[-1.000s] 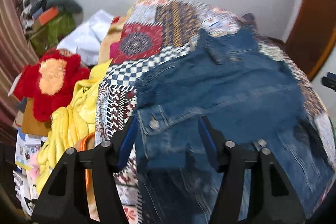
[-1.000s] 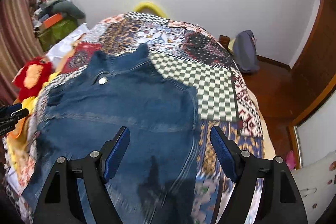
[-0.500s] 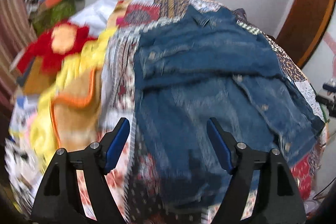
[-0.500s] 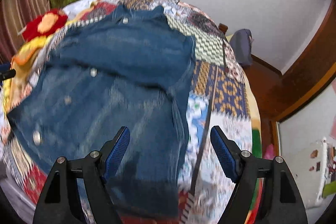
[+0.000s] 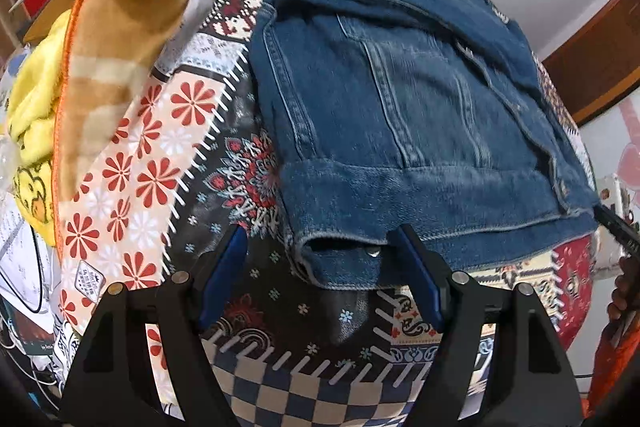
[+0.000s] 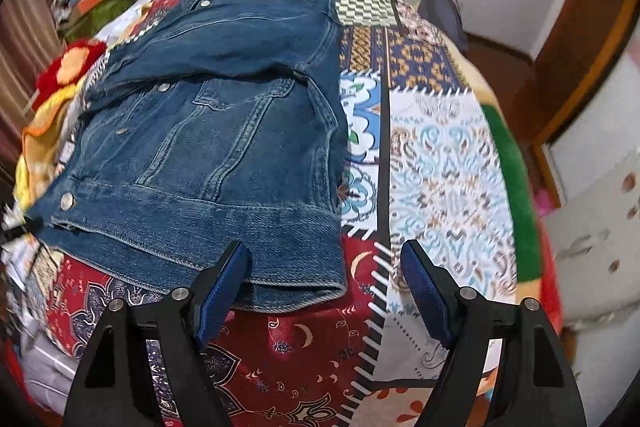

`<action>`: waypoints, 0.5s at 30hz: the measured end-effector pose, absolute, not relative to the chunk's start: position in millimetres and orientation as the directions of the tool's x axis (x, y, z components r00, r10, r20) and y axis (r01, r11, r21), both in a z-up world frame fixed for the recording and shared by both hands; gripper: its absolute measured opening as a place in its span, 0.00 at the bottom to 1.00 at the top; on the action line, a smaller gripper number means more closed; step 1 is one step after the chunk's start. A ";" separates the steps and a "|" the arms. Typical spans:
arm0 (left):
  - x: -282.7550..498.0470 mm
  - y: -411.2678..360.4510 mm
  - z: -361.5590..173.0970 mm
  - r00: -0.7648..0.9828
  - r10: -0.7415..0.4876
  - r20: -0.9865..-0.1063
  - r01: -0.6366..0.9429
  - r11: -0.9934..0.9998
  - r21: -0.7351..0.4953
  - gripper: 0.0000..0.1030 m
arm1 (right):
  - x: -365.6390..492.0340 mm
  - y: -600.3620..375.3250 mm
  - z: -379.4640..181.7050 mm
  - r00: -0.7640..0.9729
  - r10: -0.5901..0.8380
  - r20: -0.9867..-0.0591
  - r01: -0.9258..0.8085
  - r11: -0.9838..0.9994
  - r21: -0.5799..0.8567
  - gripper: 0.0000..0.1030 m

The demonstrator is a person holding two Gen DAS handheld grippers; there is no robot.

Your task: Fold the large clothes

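Top of denim jacket (image 5: 400, 99) folded down, released; both grippers back at hem, left gripper (image 5: 320, 279) and right gripper (image 6: 324, 283) jaws wide, empty. Next: hem fold.

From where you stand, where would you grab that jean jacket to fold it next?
Probably by the thick bottom hem of the denim jacket, one corner per gripper, coming from the near edge of the bed. The hem lies flat toward both open grippers: the left gripper faces one corner, the right gripper the other.
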State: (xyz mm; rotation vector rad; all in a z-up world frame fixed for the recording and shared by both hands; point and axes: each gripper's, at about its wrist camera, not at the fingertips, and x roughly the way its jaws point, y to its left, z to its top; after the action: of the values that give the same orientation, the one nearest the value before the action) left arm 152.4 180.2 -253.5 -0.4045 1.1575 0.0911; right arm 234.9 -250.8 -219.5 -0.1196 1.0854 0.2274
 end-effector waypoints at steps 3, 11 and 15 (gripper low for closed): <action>153.5 176.8 -252.6 0.424 -0.151 -0.893 -0.274 0.919 -0.285 0.67 | 238.7 -254.9 -223.0 0.423 0.161 -0.892 -0.226 0.972 0.068 0.75; 158.7 174.8 -247.6 0.450 -0.133 -0.883 -0.255 0.929 -0.270 0.36 | 250.2 -262.7 -235.4 0.347 0.347 -0.871 -0.172 0.937 0.305 0.42; 156.6 179.9 -243.0 0.473 -0.112 -0.874 -0.267 0.927 -0.263 0.22 | 247.6 -259.0 -231.9 0.370 0.345 -0.862 -0.188 0.937 0.294 0.28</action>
State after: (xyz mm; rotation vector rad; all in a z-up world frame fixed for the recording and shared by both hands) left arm 156.6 179.9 -243.0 -0.3921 1.0810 0.0981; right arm 247.6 -259.0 -231.9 0.1554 1.1425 0.3440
